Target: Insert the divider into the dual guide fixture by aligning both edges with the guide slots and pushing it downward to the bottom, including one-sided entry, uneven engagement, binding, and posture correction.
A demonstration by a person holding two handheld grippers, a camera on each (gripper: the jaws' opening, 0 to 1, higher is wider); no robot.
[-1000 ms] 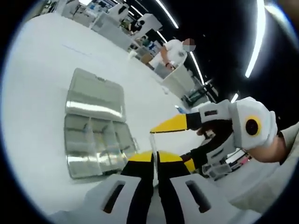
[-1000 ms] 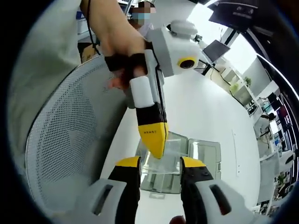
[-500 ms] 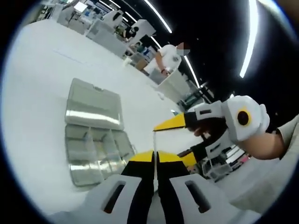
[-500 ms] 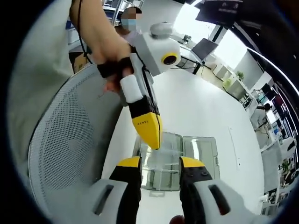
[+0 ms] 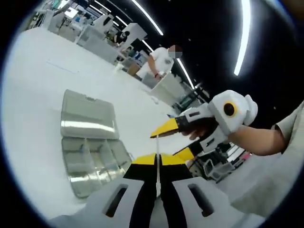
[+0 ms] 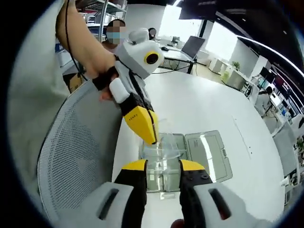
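My left gripper (image 5: 157,159) is shut on a thin clear divider (image 5: 156,145), seen edge-on rising from between its yellow tips. In the right gripper view the left gripper (image 6: 151,137) reaches in from the upper left, with the clear divider (image 6: 164,141) hanging at its tip. Below lies the clear compartment box (image 5: 90,161) on the white table, its lid (image 5: 88,123) folded open. My right gripper (image 6: 163,166) is open, jaws apart just under the divider, with the box (image 6: 164,183) showing between them. From the right, the right gripper (image 5: 164,145) comes in with its tips either side of the divider's top.
A grey mesh chair back (image 6: 76,166) stands at the left beside the table edge. The white table (image 6: 199,104) stretches beyond the box. A person (image 5: 159,59) stands at far benches, and a laptop (image 6: 192,45) sits on a far desk.
Both views have shifted with the hands. The left gripper keeps its hold on the divider and now sits farther from the right camera. The right jaws stay apart.
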